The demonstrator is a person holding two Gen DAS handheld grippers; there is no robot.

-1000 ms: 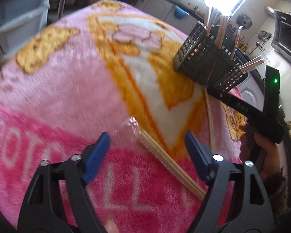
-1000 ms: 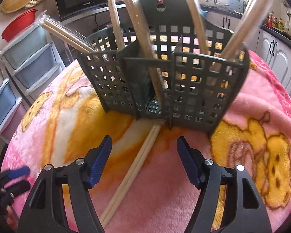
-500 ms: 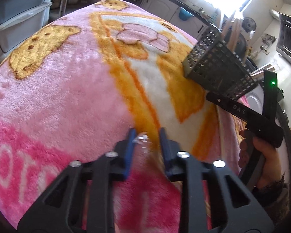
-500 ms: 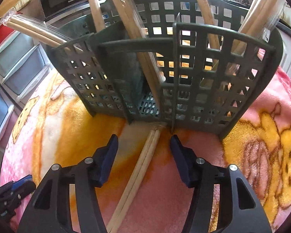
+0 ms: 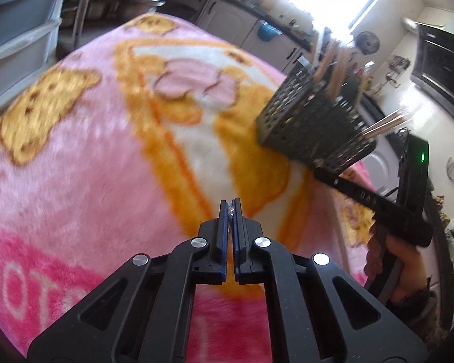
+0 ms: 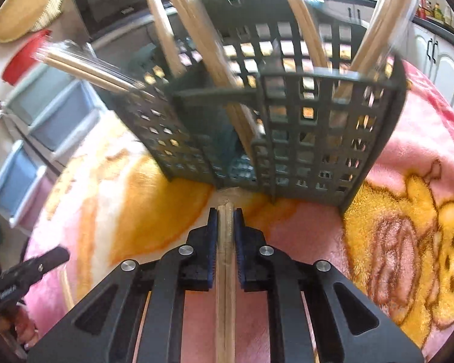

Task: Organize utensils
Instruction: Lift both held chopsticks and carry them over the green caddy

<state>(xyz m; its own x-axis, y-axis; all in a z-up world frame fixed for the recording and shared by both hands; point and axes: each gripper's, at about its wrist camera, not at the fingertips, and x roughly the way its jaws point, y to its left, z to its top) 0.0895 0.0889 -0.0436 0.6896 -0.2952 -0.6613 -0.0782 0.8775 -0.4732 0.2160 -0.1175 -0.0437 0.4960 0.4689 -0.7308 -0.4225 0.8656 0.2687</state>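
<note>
Chopsticks [image 6: 225,257] lie clamped lengthwise between the pads of the right gripper [image 6: 226,211], whose jaws have just been closing on the pair; its tip pokes out ahead of the fingertips, almost touching the foot of the utensil caddy [image 6: 317,139]. Gripping the pair along its length, rather than across it, probably keeps both sticks together so they can be tipped up and dropped into a compartment.

In the left wrist view, the left gripper [image 5: 230,204] has likewise just been closing, and its blue pads [image 5: 224,227] stand pressed nearly flat together, with only a scrap of clear wrapper [image 5: 232,210] showing at the very tip. Whether a wrapped pair hangs from that wrapper I cannot tell, since nothing shows below the jaws.

Under both tools lies the pink blanket [image 5: 75,157] with orange cartoon prints, a soft surface that makes thin sticks hard to pinch cleanly.

Farther on, the dark slotted caddy already holds several chopstick pairs [image 6: 218,60] leaning outward from separate compartments, some in plastic sleeves. Beyond it sit grey drawers [image 6: 45,115] at the left and a microwave [image 6: 112,9].
</note>
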